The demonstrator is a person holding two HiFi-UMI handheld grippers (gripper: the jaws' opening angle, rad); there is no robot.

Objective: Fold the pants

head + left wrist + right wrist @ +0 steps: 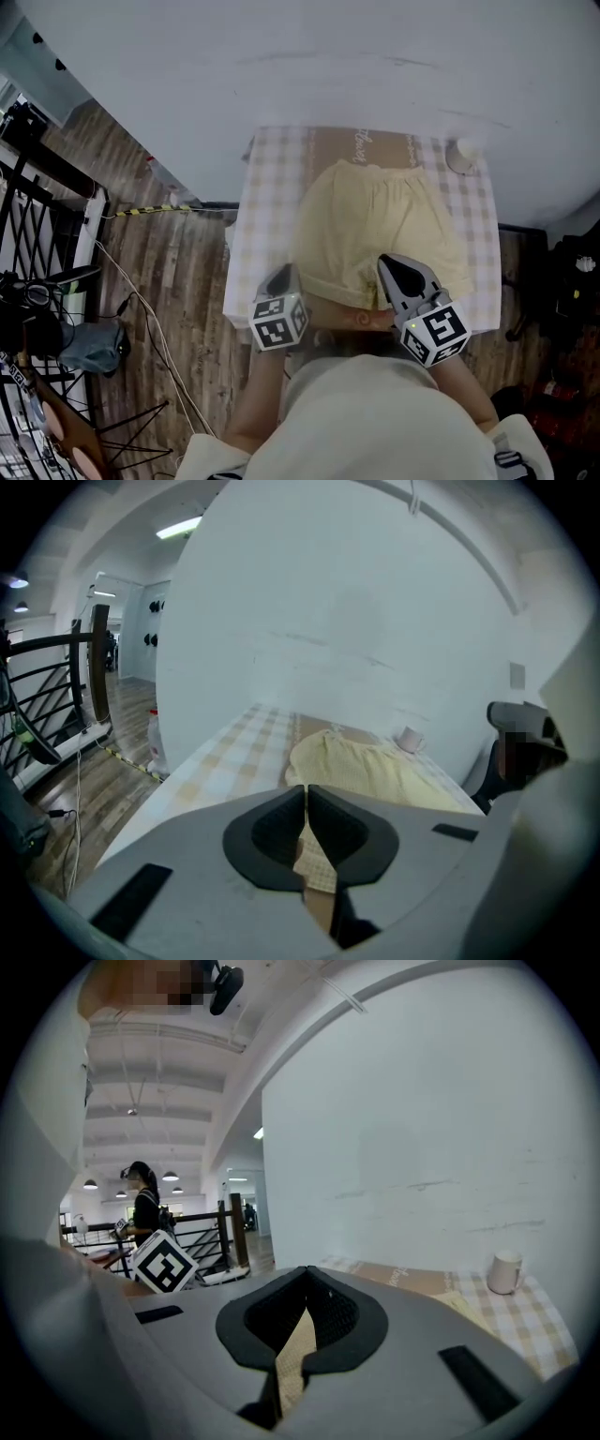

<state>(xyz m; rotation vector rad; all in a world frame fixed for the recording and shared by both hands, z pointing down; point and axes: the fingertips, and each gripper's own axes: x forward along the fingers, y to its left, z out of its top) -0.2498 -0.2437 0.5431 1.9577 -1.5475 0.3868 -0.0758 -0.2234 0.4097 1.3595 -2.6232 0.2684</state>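
Pale yellow pants (pixel 375 225) lie flat on a table under a checked cloth (pixel 267 197), waistband toward the wall. My left gripper (pixel 281 274) is at the near left leg hem. In the left gripper view its jaws (pixel 306 795) are closed, with a strip of yellow fabric pinched low between the pads, and the rest of the pants (pixel 375 766) spreads out ahead. My right gripper (pixel 390 262) is over the near right leg. It is shut (pixel 306 1273), and a strip of the same fabric (pixel 298 1354) hangs in its gap.
A white mug (pixel 461 155) stands at the table's far right corner, also seen as the mug (pixel 409 738) (pixel 504 1271). A brown printed sheet (pixel 375 145) lies under the waistband. A white wall rises behind the table. Black railings (pixel 37 187) and floor cables are at the left. A person (pixel 142 1206) stands far off.
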